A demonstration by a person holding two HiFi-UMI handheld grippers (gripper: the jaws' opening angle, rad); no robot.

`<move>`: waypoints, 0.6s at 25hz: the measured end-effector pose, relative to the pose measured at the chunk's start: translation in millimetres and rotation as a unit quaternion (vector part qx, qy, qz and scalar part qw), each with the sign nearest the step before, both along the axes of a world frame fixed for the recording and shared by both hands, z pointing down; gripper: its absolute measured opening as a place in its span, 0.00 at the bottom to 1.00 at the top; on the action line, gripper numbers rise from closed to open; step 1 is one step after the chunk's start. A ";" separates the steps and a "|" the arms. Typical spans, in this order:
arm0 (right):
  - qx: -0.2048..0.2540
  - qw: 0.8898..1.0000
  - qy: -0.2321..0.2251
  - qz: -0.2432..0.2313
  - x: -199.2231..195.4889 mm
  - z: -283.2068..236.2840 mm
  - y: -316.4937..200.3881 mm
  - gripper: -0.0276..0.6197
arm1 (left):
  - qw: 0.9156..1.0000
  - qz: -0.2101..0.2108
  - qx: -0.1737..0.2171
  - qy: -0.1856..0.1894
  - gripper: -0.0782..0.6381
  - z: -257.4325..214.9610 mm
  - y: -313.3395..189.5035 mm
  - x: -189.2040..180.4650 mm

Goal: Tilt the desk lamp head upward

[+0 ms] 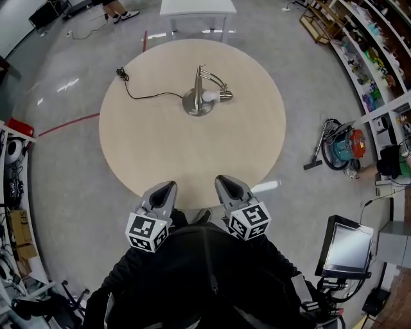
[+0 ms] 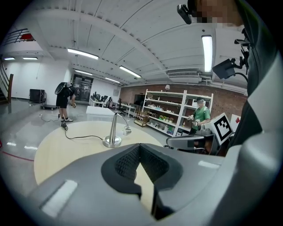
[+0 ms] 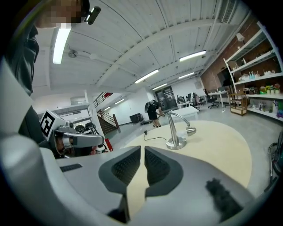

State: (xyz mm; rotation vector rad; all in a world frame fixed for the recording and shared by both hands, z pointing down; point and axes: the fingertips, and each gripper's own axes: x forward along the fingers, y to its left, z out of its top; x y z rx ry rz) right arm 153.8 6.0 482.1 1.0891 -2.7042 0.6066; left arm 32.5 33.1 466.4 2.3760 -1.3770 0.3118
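A silver desk lamp (image 1: 198,97) stands on the far half of the round beige table (image 1: 154,148), its head (image 1: 223,96) drooping low to the right of its base. Its black cord (image 1: 144,96) trails off to the left. My left gripper (image 1: 167,187) and right gripper (image 1: 225,181) hover side by side at the table's near edge, both shut and empty, well short of the lamp. In the left gripper view the lamp (image 2: 113,129) stands ahead beyond the closed left gripper (image 2: 139,148). The right gripper view shows the lamp (image 3: 175,130) ahead and slightly right of the closed right gripper (image 3: 142,150).
A vacuum cleaner (image 1: 340,145) sits on the floor right of the table, with stocked shelves (image 1: 372,58) behind it. A monitor (image 1: 347,247) stands at the near right. A white table (image 1: 198,8) lies beyond the round one. People stand far off (image 2: 65,99), (image 2: 201,117).
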 end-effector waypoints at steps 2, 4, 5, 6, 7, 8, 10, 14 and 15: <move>-0.004 1.000 -0.002 0.009 -3.0 -0.2 -6.4 0.10 | 1.000 -0.005 -0.002 -0.001 0.12 -0.7 -3.4 -7.4; -0.008 1.000 -0.003 0.020 -5.3 -0.7 -15.3 0.14 | 1.000 -0.005 -0.001 -0.002 0.12 -2.5 -11.1 -13.9; -0.011 1.000 -0.003 0.026 -5.7 -0.9 -19.9 0.15 | 1.000 -0.002 0.002 -0.003 0.13 -4.4 -16.1 -15.7; -0.014 0.999 -0.004 0.032 -5.4 -1.0 -24.5 0.16 | 1.000 0.001 0.005 -0.003 0.13 -6.6 -21.8 -16.5; -0.016 0.999 -0.004 0.039 -4.6 -0.9 -29.4 0.16 | 1.000 0.005 0.008 -0.003 0.13 -8.5 -28.2 -16.7; -0.019 0.999 -0.004 0.046 -3.5 -0.5 -34.8 0.16 | 1.000 0.010 0.011 -0.005 0.13 -9.7 -34.9 -16.8; -0.022 0.998 -0.003 0.061 -1.4 0.4 -47.0 0.16 | 1.000 0.019 0.017 -0.010 0.14 -10.4 -49.1 -19.2; -0.028 0.996 0.001 0.090 1.3 1.2 -76.8 0.16 | 0.999 0.017 0.037 -0.020 0.16 -16.5 -84.4 -42.7; -0.029 0.995 0.003 0.099 3.0 0.7 -85.7 0.17 | 0.999 0.011 0.047 -0.023 0.16 -20.5 -95.9 -54.1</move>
